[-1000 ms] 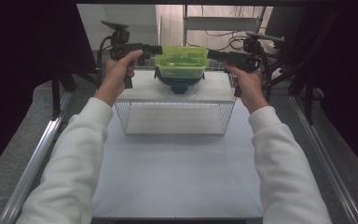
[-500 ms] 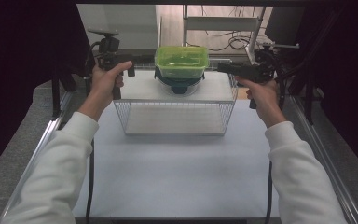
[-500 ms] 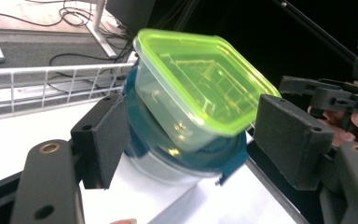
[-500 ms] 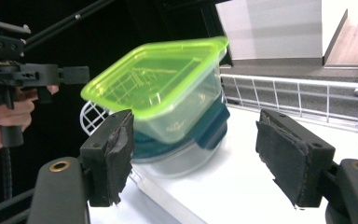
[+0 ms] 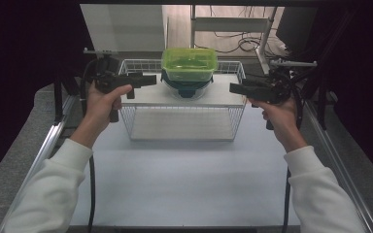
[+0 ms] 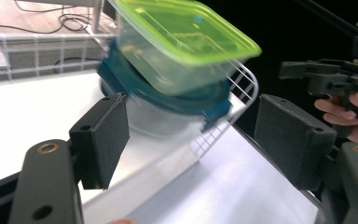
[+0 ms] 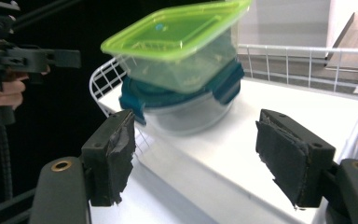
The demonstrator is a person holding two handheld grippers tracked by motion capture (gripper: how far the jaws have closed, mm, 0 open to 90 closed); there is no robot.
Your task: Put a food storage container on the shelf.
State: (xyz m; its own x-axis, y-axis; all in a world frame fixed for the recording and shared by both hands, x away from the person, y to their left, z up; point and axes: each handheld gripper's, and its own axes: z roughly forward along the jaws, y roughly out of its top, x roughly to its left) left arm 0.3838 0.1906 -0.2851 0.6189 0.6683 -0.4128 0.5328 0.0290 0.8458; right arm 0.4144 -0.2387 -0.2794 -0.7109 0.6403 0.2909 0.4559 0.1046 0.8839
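A clear box with a green lid [image 5: 189, 64] [image 6: 186, 42] [image 7: 182, 44] rests stacked on a round clear container with a teal lid [image 5: 187, 87] [image 6: 168, 107] [image 7: 186, 105]. Both stand on the white top of a wire rack [image 5: 150, 94]. My left gripper [image 5: 148, 80] [image 6: 191, 140] hovers open to the left of the stack, nothing between its pads. My right gripper [image 5: 233, 89] [image 7: 193, 154] hangs open to the stack's right, also empty. Each points inward at the containers from a short way off.
The wire rack has a low mesh rim at the back [image 5: 136, 64] and a lower shelf [image 5: 182, 124]. A white table mat [image 5: 184, 174] spreads in front of it. Metal rails [image 5: 46, 150] line both table sides; cables [image 5: 243, 43] lie behind.
Both grippers have drawn back outward from the stacked containers, left one to the left and right one to the right. The stack stays on the rack top.
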